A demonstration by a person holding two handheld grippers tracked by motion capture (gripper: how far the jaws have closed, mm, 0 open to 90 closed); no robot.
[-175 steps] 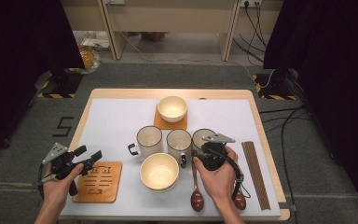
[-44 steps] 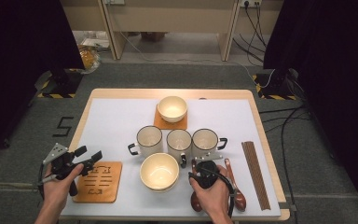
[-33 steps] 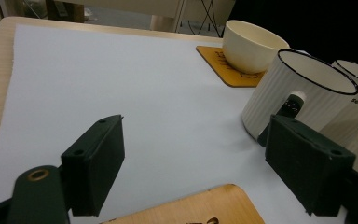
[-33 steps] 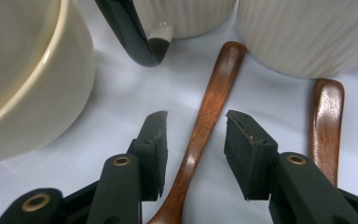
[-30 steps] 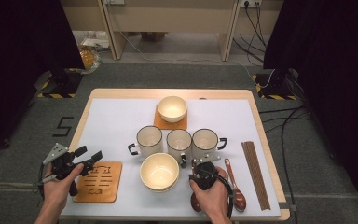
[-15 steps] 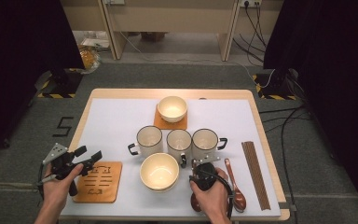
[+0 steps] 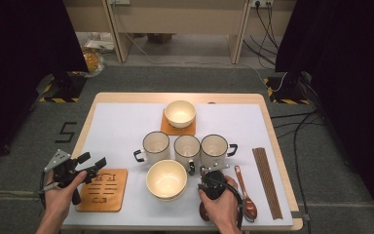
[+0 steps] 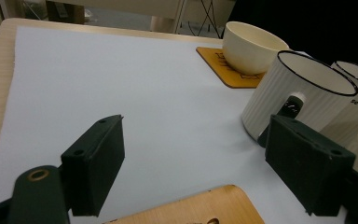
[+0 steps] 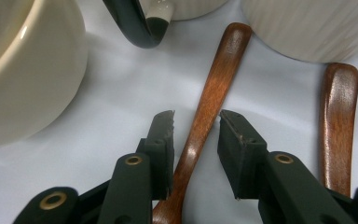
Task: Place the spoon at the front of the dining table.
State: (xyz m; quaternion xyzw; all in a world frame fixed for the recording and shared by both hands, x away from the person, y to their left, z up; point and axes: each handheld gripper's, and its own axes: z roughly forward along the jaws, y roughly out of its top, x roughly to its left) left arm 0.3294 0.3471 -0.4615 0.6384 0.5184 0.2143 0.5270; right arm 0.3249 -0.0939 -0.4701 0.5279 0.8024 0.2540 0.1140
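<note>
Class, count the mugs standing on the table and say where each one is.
3, in a row mid-table: left mug, middle mug, right mug. None seems hidden.

From above, my right hand (image 7: 222, 204) covers most of the wooden spoon (image 7: 204, 210) I am working on, leaving a sliver of its bowl. In the right gripper view its handle (image 9: 205, 112) runs off the bottom edge between the jaws, and the second spoon (image 9: 338, 121) is cut off there too. The carved markings on the near coaster (image 7: 103, 189) are too small to read.
</note>
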